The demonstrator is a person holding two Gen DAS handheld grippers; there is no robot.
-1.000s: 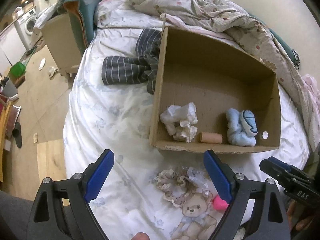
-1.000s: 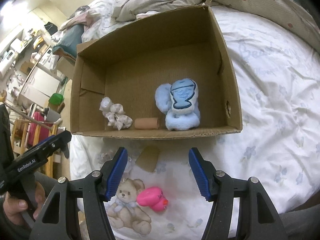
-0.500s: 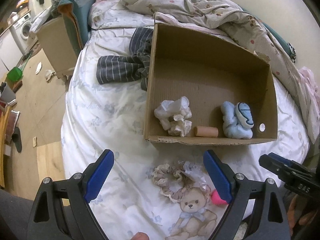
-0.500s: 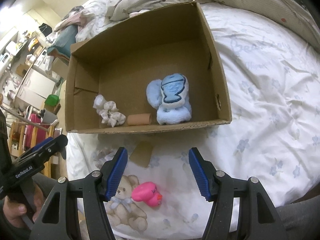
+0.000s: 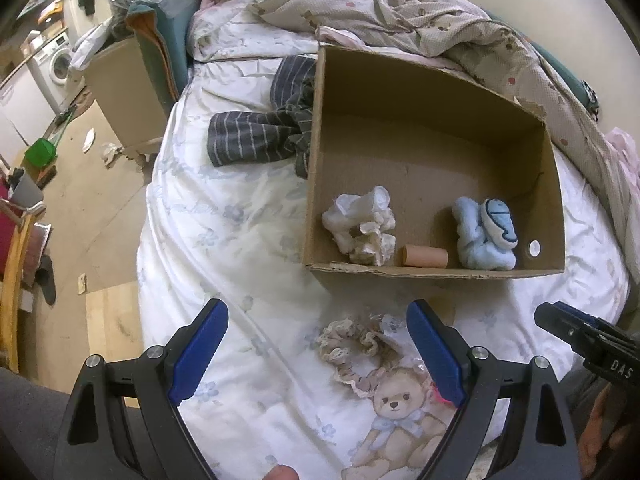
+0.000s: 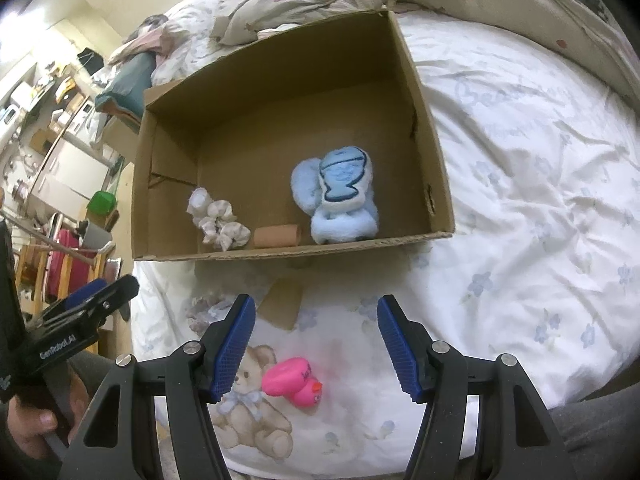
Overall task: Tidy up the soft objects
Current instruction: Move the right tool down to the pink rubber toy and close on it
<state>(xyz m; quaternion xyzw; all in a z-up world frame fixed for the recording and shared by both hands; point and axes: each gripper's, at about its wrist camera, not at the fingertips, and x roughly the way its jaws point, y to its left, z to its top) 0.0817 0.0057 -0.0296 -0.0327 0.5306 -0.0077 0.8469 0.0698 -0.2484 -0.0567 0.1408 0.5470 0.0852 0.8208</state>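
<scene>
Left gripper (image 5: 318, 354): jaws spread wide, holding nothing, hovering over the bed near its front edge.
Frilly scrunchie (image 5: 352, 346): lies on the white sheet between the left gripper's blue fingers (image 5: 198, 350), nearer the right-hand one, touching neither.
Right gripper (image 6: 316, 348): also wide apart and empty, above the sheet just in front of the box.
Pink rubber duck (image 6: 294, 386): on the sheet low between the right gripper's fingers, closer to the left-hand pad, beside the printed teddy bear (image 6: 250, 416); in the left wrist view only a sliver of pink shows behind a finger.
Cardboard scrap (image 6: 282, 304): flat on the sheet between the duck and the box's front wall.
Cardboard box (image 5: 436, 274): open-topped, resting on the bed beyond both grippers.
Box contents: a crumpled white cloth bundle (image 5: 362, 230) at the left, a small cardboard tube (image 5: 424, 256) lying on its side against the front wall, and a light blue plush toy (image 5: 484, 236) to the right; the rest of the floor is bare.
Striped dark garment (image 5: 260, 136): bunched against the box's outer left wall.
Quilt (image 5: 400, 12): rumpled behind the box.
Hands: a hand (image 6: 36, 416) grips the left tool's handle, seen at the lower left of the right wrist view.
</scene>
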